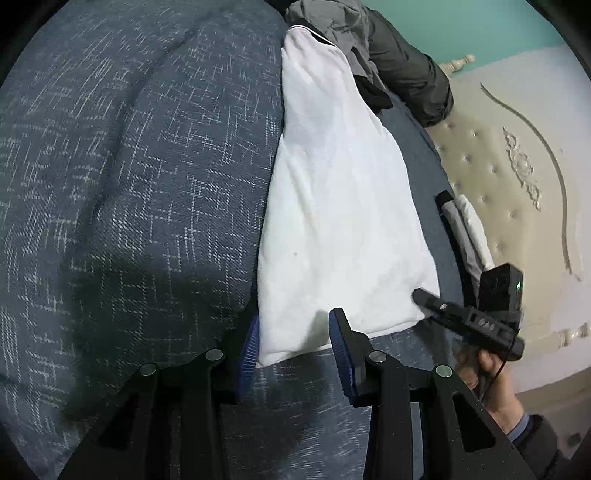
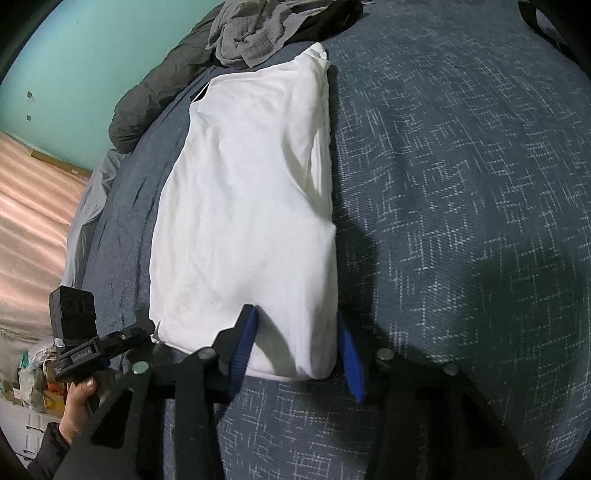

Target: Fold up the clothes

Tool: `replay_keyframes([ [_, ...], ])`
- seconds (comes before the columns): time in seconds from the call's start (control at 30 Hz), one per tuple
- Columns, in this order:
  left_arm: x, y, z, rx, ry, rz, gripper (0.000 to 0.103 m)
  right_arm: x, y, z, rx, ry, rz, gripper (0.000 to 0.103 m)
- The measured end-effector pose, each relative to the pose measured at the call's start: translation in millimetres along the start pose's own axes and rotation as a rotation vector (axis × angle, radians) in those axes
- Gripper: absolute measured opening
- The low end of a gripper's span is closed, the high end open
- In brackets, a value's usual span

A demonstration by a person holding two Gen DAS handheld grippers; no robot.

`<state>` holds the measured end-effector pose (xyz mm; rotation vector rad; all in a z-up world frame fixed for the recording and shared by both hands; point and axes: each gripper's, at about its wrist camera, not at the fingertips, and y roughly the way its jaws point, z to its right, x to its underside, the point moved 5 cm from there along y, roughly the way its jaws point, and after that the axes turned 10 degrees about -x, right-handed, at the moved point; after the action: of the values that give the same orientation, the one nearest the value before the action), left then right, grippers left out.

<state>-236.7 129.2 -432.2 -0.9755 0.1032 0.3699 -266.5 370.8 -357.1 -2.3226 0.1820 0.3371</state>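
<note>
the left hand-held gripper [image 1: 295, 339] clamps the near-left corner of the folded white garment [image 1: 332, 206] on the bed [image 1: 129, 166]; the right hand-held gripper [image 2: 295, 347] clamps the near-right corner.

Both wrist views close, angled down, sharing white garment [image 1: 332, 206].

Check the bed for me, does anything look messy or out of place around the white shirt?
Only the far end: a crumpled grey garment and dark clothing lie heaped, unfolded, beyond the white shirt. The shirt itself lies fairly flat.
</note>
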Motion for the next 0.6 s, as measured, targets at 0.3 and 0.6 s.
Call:
replay_keyframes([
  [0.3, 4.9, 7.7, -6.8, 0.001, -0.012, -0.005, 0.016, 0.5, 5.7, -6.4, -0.005, -0.022, -0.009, 0.018],
  [0.6, -5.1, -10.2, 7.6, 0.006, 0.038, 0.012, 0.006, -2.3, -0.9, -20.5, -0.022, -0.071, -0.001, 0.008],
])
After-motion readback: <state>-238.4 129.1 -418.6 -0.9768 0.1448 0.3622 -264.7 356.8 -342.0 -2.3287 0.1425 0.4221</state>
